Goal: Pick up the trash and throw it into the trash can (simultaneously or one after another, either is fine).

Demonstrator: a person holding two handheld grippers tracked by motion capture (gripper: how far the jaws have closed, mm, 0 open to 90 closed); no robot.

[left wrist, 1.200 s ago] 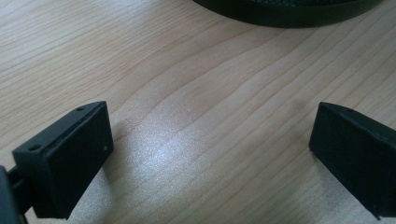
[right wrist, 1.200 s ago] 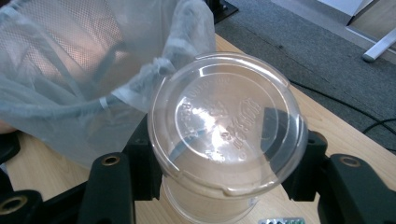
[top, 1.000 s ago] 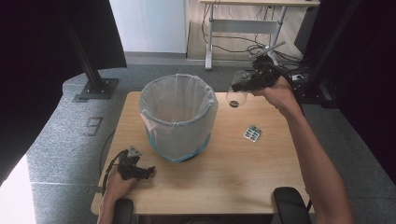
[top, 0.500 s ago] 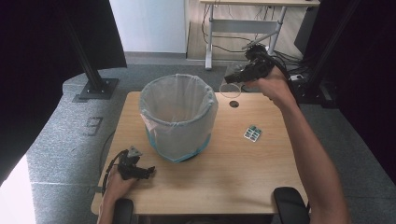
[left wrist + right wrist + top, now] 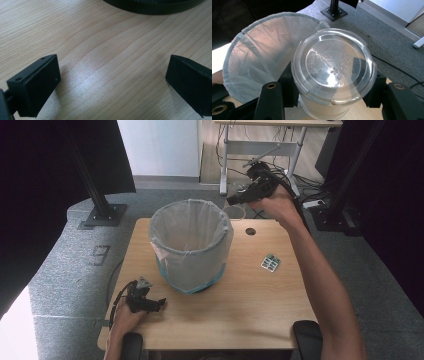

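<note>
held thing: clear plastic cup (image 5: 333, 75), lidded, clamped between the right gripper (image 5: 248, 196) fingers (image 5: 369, 83), one on each side of the cup wall, so they're part closed around it.

where it is: up in the air off the far right corner of the surface (image 5: 260, 310), just beside the rim of the bin (image 5: 191, 245). Faint in the high view, but you can make it out at (image 5: 235, 211).

the relation that matters: the bin mouth lies to the left of the cup and a bit toward the person. In the right gripper view the white liner (image 5: 257, 50) sits behind and left of the lid. My guess is the cup needs a short sideways carry before it's over the opening.

cup axis: roughly upright, lid toward the gripper's camera.

nearer hand: the right, easily. It's already holding the cup next to the bin.

left gripper (image 5: 150, 304): resting on the near left of the surface, well apart from the cup, fingers (image 5: 37, 85) spread wide over bare wood, holding nothing.

also around: a small blister pack (image 5: 270, 263) lying right of the bin, untouched.
</note>
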